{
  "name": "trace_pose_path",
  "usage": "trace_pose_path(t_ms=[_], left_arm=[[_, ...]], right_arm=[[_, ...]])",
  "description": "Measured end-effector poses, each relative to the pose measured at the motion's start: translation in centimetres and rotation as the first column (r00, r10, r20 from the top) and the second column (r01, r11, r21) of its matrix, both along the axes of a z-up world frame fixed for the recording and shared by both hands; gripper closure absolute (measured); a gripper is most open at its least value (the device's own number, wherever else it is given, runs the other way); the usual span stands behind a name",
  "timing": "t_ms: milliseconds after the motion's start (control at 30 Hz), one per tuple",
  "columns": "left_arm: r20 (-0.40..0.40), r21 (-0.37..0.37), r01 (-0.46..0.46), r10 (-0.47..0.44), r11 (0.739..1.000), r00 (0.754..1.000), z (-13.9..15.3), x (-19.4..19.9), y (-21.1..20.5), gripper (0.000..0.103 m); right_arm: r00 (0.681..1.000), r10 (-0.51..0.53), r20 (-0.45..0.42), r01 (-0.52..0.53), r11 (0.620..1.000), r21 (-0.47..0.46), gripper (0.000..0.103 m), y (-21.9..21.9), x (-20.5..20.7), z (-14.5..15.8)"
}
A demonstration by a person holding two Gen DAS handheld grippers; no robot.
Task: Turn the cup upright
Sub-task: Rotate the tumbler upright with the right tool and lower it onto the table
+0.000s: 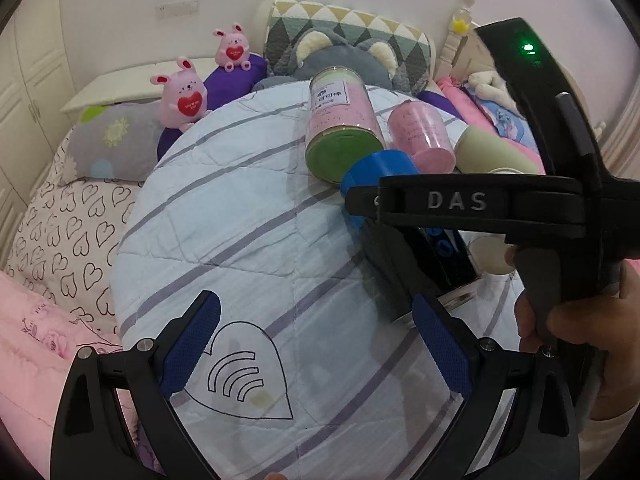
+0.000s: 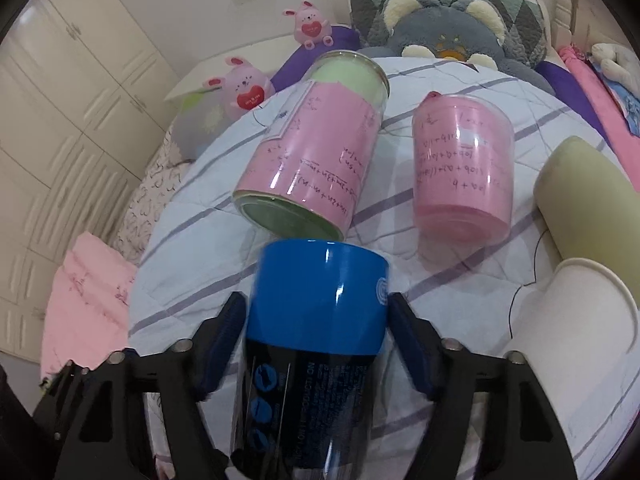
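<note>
A blue and black cup (image 2: pixel 316 320) lies on its side on the quilt, between the fingers of my right gripper (image 2: pixel 316 332). The pads stand on either side of it with small gaps; contact is unclear. In the left wrist view the same cup (image 1: pixel 380 168) shows past the right gripper's black body (image 1: pixel 480 204). My left gripper (image 1: pixel 316 344) is open and empty above the quilt, to the left of the cup.
A tall pink and green cup (image 2: pixel 316 148), a pink cup (image 2: pixel 464 172), an olive cup (image 2: pixel 588 200) and a white paper cup (image 2: pixel 576 316) lie on the striped quilt (image 1: pixel 240 220). Plush toys and pillows sit at the bed's head.
</note>
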State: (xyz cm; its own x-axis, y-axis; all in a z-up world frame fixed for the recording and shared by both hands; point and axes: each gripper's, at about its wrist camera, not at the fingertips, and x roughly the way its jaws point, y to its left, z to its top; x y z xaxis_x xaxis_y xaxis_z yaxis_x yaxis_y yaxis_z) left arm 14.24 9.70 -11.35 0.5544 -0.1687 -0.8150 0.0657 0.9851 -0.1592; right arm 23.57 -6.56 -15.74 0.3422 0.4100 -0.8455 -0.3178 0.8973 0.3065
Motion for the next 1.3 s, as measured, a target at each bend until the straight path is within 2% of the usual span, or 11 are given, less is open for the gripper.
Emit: trace_pose_path(t_ms=[167, 333, 433, 833, 967, 1300], left_arm=[[0.003, -0.003, 0.004, -0.004, 1.000, 1.000, -0.1, -0.4, -0.4, 0.005], [0.002, 0.007, 0.015, -0.015, 1.000, 1.000, -0.1, -1.3, -1.2, 0.005], [0.001, 0.019, 0.023, -0.023, 1.000, 1.000, 0.0, -2.0, -1.8, 0.005], [-0.001, 0.062, 0.056, -0.056, 0.996, 0.998, -0.1, -5.5, -3.7, 0.005], [0.001, 0.070, 0.066, -0.067, 0.995, 0.998, -0.1, -6.3, -4.2, 0.005], [0.006, 0.092, 0.074, -0.075, 0.993, 0.997, 0.2, -7.6, -5.3, 0.005]], right_arm=[[0.999, 0.012, 0.049, -0.013, 1.000, 0.018, 0.033, -0.5, -1.1, 0.7], [0.985, 0.026, 0.169, -0.029, 0.999, 0.016, 0.033, -1.4, -3.9, 2.2], [0.968, 0.037, 0.248, -0.043, 0.999, 0.019, 0.033, -2.1, -6.2, 3.1], [0.895, 0.076, 0.439, -0.075, 0.997, -0.020, 0.033, -3.2, -12.7, 4.1], [0.889, 0.084, 0.449, -0.096, 0.995, 0.004, 0.033, -3.4, -14.1, 4.0], [0.881, 0.109, 0.461, -0.114, 0.993, -0.016, 0.033, -3.5, -15.9, 3.8]])
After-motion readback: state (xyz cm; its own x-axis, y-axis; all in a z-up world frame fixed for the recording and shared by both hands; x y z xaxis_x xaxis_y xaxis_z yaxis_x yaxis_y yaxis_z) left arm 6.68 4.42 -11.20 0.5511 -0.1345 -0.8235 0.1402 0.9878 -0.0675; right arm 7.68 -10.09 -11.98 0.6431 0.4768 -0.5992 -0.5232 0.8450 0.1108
